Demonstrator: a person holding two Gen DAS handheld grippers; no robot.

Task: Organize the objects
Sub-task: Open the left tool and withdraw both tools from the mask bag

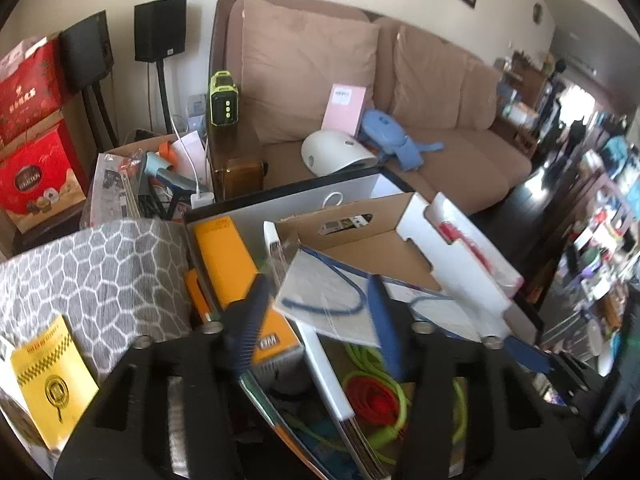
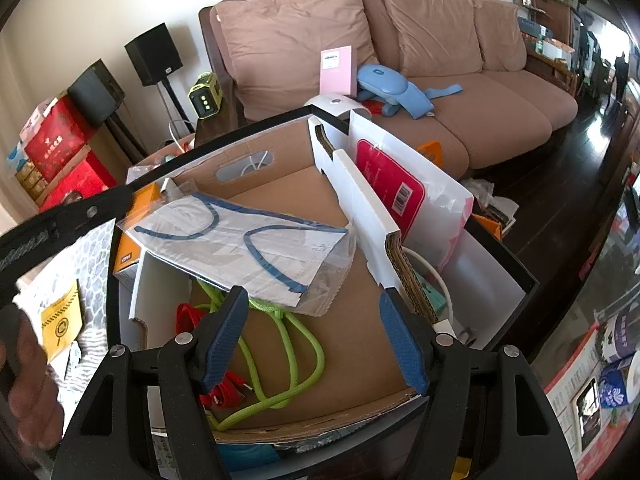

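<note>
Cardboard box (image 2: 280, 184) with a cut-out handle stands open before us, inside a larger white bin with a black rim (image 2: 516, 276). On the box lies a clear plastic packet with blue cord loops (image 2: 248, 240); it rests tilted, one edge on an orange box (image 2: 130, 248) at the left. Below the packet, on the brown floor of the box, we see a green rope (image 2: 296, 344) and a red strap (image 2: 192, 316) which touch each other.

The right gripper (image 2: 316, 340) hangs above this floor with its blue pads spread wide, and nothing is between them. In the left wrist view, the left gripper (image 1: 316, 316) is over the same packet (image 1: 332, 300). Its pads stand partly apart, one at each side of the packet's near edge, but the view is blurred and we cannot tell if they press on it. In the right wrist view the black body of the left gripper crosses the left side, held by a hand (image 2: 28, 384).

At the left of the bin lies a grey patterned cloth (image 1: 100, 272) with a yellow booklet (image 1: 52, 380) on it. Behind the bin stands a brown sofa (image 2: 500, 112), and on its seat are a pink card (image 2: 338, 70), a white domed device (image 2: 332, 104) and a blue device (image 2: 396, 88).
</note>
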